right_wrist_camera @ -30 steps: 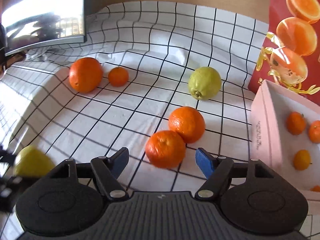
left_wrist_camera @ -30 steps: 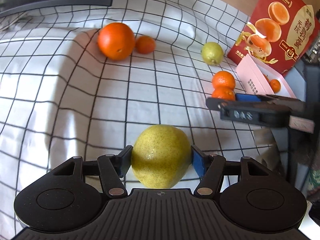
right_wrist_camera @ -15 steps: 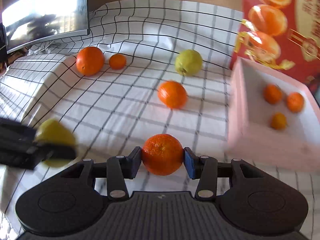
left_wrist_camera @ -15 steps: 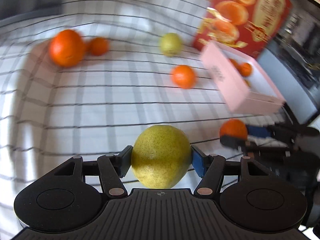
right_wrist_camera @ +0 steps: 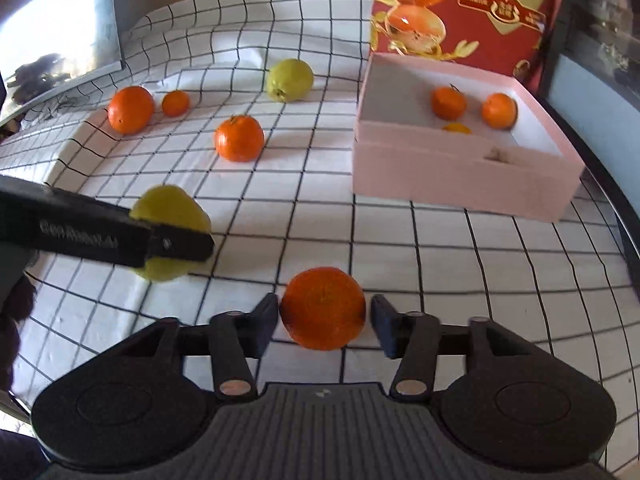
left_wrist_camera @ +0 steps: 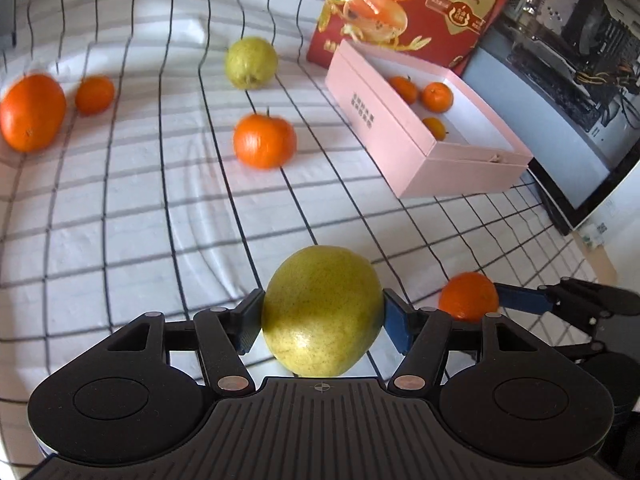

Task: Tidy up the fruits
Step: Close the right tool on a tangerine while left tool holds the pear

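Observation:
My left gripper [left_wrist_camera: 322, 320] is shut on a yellow-green pear [left_wrist_camera: 322, 310], held above the checked cloth; the pear also shows in the right wrist view [right_wrist_camera: 170, 216]. My right gripper [right_wrist_camera: 324, 316] is shut on an orange tangerine [right_wrist_camera: 323, 308], which also shows in the left wrist view [left_wrist_camera: 468, 296]. A pink box [right_wrist_camera: 460, 176] at the right holds three small tangerines [right_wrist_camera: 448, 102]. On the cloth lie a tangerine [right_wrist_camera: 239, 138], a second pear [right_wrist_camera: 290, 80], a big orange [right_wrist_camera: 131, 109] and a small tangerine [right_wrist_camera: 175, 103].
A red printed carton [right_wrist_camera: 460, 12] stands behind the pink box [left_wrist_camera: 404, 136]. A monitor [right_wrist_camera: 52, 28] stands at the back left. A dark screen [left_wrist_camera: 560, 120] borders the right side. The cloth steps up at the left under the big orange [left_wrist_camera: 32, 112].
My right gripper closed on a tangerine and lifted it back. Both grippers have swung toward the pink box, the left still holding its pear.

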### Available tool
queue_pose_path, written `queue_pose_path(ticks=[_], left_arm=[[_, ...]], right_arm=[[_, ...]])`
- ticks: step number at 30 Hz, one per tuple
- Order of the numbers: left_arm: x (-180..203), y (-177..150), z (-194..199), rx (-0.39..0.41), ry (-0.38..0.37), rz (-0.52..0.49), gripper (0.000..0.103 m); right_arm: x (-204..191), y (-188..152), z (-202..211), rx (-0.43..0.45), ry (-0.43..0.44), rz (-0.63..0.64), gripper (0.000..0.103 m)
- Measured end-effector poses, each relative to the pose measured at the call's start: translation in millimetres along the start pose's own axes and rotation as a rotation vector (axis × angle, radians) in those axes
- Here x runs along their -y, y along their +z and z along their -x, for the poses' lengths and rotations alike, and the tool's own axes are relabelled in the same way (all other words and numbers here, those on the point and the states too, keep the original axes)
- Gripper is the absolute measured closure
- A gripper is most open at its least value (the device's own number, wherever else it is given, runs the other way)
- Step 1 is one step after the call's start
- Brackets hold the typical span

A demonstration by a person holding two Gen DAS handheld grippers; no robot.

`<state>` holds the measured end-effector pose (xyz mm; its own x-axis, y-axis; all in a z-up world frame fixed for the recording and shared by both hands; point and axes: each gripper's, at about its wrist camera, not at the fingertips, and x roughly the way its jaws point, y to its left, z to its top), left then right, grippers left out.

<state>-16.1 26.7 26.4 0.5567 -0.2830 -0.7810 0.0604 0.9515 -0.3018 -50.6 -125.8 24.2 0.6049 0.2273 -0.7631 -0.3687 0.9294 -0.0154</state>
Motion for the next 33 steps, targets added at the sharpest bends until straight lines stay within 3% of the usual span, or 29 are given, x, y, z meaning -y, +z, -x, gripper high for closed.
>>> queue_pose_path(ticks=[3, 8, 14, 19, 23, 33], left_arm=[[-1, -1, 0, 0.002, -0.007, 0.012, 0.034], [0, -2, 0, 0.011, -0.002, 0.02, 0.034], [1, 0, 0, 0.002, 0.017, 0.042, 0.034], [11, 2, -3, -0.014, 0.066, 0.014, 0.034], [20, -6, -4, 0.022, 0.099, -0.021, 0.034], [20, -6, 1, -0.034, 0.087, -0.003, 0.037]], right_arm=[[2, -5, -3, -0.018, -0.015, -0.008, 0.038], [4, -7, -6, -0.009, -0.051, -0.014, 0.025], [5, -13, -5, 0.006, -0.058, -0.013, 0.019], [0, -14, -1, -0.003, -0.046, 0.014, 0.019], [4, -10, 5, 0.02, -0.049, -0.005, 0.019], [20, -12, 10, 0.021, -0.056, -0.016, 0.017]])
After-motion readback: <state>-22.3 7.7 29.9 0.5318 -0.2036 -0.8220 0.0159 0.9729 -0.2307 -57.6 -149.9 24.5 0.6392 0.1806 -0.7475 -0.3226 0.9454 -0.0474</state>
